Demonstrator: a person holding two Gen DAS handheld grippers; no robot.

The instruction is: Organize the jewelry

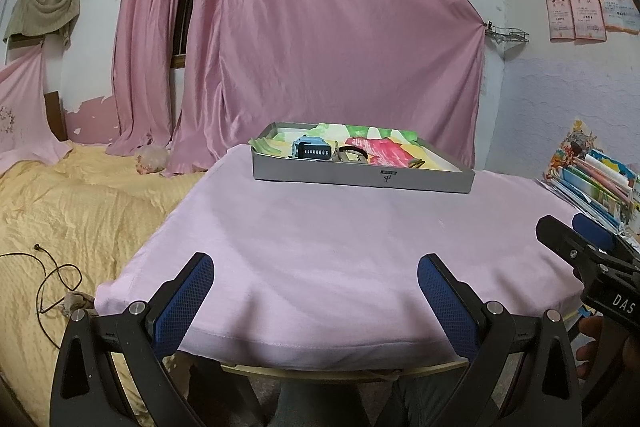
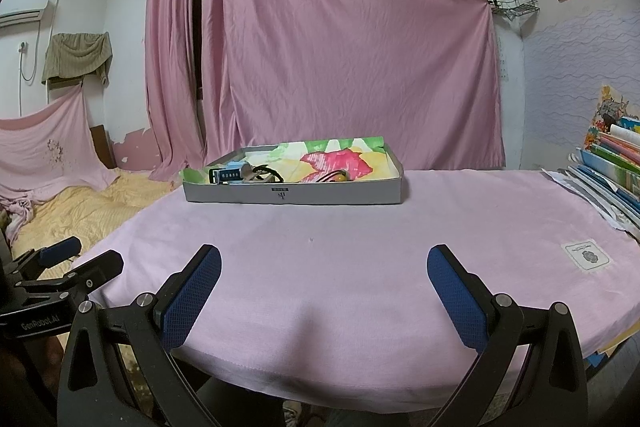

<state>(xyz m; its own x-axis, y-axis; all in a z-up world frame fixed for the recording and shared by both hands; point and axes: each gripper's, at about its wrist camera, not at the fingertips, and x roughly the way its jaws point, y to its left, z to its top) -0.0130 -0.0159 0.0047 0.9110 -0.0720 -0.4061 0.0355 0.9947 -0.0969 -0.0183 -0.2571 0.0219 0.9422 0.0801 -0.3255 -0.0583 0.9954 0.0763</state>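
Nearest of all, the left gripper (image 1: 316,285) hangs over the near edge of the table (image 1: 320,247), its blue-padded fingers (image 1: 184,301) spread wide and holding nothing. Just beside it, the right gripper (image 2: 324,281) is likewise released and empty, its pads well apart above the pink cloth. Both point straight toward the tray (image 2: 292,194), which I read as a ready stance: jaws open so either can go in for a piece once it reaches the far side.

Between the grippers and the tray the cloth is bare, apart from a small white label (image 2: 586,255) to the tray's right.

That grey, shallow tray sits toward the far edge of the table, lined with a bright floral sheet. All the jewelry lies inside it (nothing is on the cloth): a blue watch (image 2: 228,174) at the tray's left end, a dark bracelet (image 2: 268,174) touching or just beside it, and a small amber bead piece (image 2: 340,177) further right. Finer detail is too small to tell.

Right of the tray, a stack of books (image 2: 612,163) leans at the table's edge; behind the tray hangs a pink curtain (image 2: 340,47).
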